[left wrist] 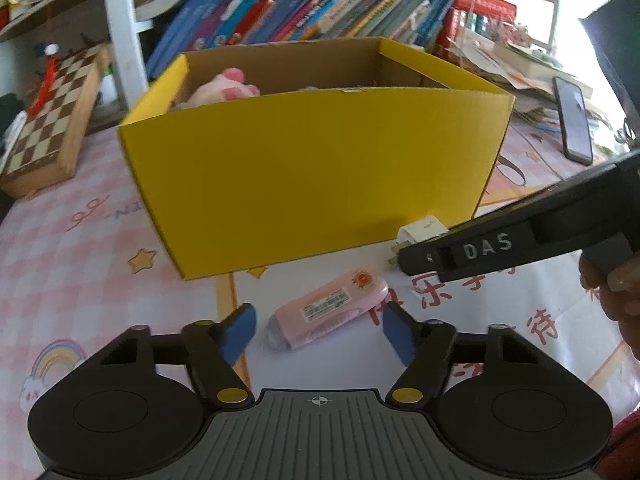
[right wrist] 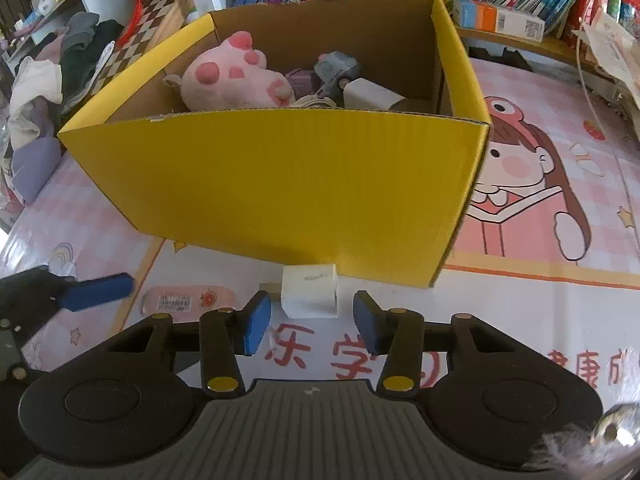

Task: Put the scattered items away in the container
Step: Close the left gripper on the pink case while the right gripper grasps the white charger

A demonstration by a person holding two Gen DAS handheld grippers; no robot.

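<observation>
A corrugated yellow cardboard box is sitting on the counter, whose glossy pink checked cover is printed with a cartoon girl, stars and red characters. The box's outer walls are smooth yellow and its inside is plain brown card. Inside it a soft pink plush toy is lying at the left, with a small grey toy and a white block-shaped charger toward the right.

Two items are lying on the counter just in front of the box's near wall. A white cube-shaped plug adapter, matte and hard-edged, is sitting just near of the box, and the right tool is reaching toward it with its blue-padded fingers spread wide, one pad on either side of the cube's near end and neither touching it. To the left, a flat, rounded pink case with a barcode label and a small red sun emblem is lying slantwise. The left tool is facing it with its fingers spread wide as well, the case's near end lying between the blue pads without touching them.

Far behind, a row of leaning books is filling the shelf, a wooden chessboard box is resting at the far left, and a dark phone is lying at the right.
</observation>
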